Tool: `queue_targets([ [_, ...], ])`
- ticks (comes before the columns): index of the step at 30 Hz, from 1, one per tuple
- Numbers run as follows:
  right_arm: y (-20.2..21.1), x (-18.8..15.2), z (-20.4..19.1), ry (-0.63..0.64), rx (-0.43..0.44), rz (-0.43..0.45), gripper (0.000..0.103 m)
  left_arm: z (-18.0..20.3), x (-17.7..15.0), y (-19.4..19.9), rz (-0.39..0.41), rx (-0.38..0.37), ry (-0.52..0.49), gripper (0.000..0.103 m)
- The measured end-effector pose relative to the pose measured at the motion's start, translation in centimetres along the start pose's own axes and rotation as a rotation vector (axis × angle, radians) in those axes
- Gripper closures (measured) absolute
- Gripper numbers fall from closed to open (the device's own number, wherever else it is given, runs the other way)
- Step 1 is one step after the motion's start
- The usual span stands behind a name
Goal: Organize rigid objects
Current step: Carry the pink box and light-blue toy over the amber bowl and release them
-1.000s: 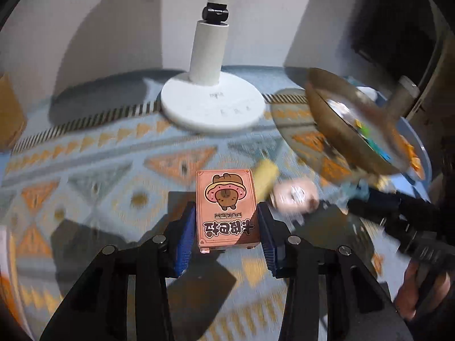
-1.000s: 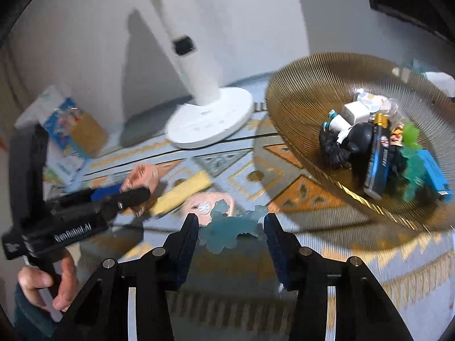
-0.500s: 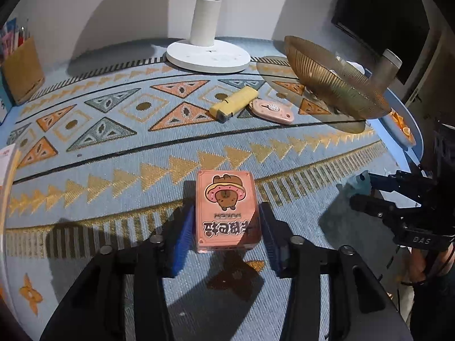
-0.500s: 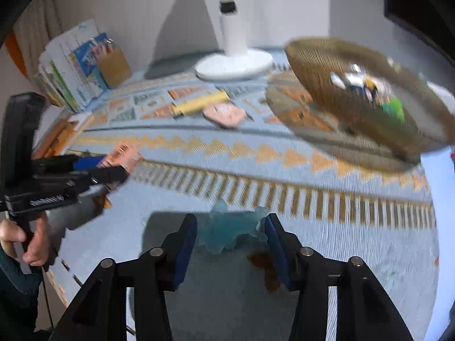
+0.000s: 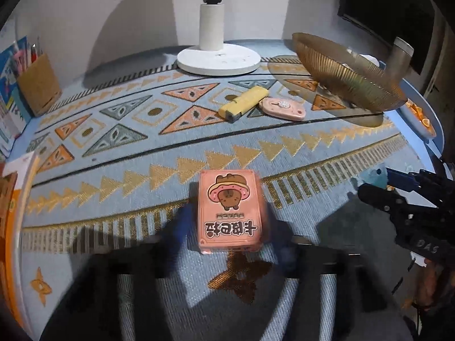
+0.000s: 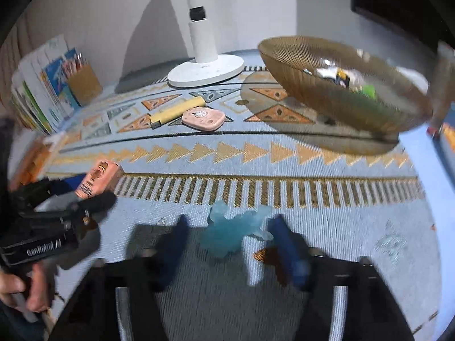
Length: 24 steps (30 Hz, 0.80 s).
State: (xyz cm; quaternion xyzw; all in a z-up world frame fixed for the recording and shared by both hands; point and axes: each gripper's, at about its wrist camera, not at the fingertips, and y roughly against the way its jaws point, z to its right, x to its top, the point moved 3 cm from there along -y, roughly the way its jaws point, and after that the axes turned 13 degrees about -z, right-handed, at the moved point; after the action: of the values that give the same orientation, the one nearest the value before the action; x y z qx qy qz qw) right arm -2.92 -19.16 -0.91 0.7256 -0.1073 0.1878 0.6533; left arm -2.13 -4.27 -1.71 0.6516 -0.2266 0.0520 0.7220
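Observation:
A pink card box (image 5: pixel 229 211) with a cartoon animal lies on the patterned cloth between the blurred fingers of my left gripper (image 5: pixel 227 227), which stand apart from its sides. It also shows in the right wrist view (image 6: pixel 98 179). A translucent blue figure (image 6: pixel 233 231) lies on the cloth between the spread fingers of my right gripper (image 6: pixel 227 238). A gold ribbed bowl (image 6: pixel 287 82) holding several small toys stands at the far right. A yellow lighter (image 6: pixel 177 110) and a pink flat tag (image 6: pixel 203 119) lie mid-table.
A white lamp base (image 5: pixel 219 59) stands at the back. A brown pencil holder (image 5: pixel 38 83) and books (image 6: pixel 42 91) are at the far left. An orange box edge (image 5: pixel 11 199) is at the left. A grey cylinder (image 5: pixel 399 59) stands behind the bowl.
Both grippers have opened, and the fingers now stand off from the box and the blue figure. Both items rest on the cloth near the front edge.

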Motion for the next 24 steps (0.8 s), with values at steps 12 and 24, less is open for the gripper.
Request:
queue_targets([
  [12, 7.8, 2.0, 1.3, -0.024, 0.046, 0.168, 0.055, 2.3, 2.1, 6.2, 0.157, 0.041, -0.04, 0.065],
  [24, 19.7, 5.5, 8.9, -0.152, 0.022, 0.405, 0.055, 9.0, 8.7, 15.1, 0.387, 0.001, -0.168, 0.065],
])
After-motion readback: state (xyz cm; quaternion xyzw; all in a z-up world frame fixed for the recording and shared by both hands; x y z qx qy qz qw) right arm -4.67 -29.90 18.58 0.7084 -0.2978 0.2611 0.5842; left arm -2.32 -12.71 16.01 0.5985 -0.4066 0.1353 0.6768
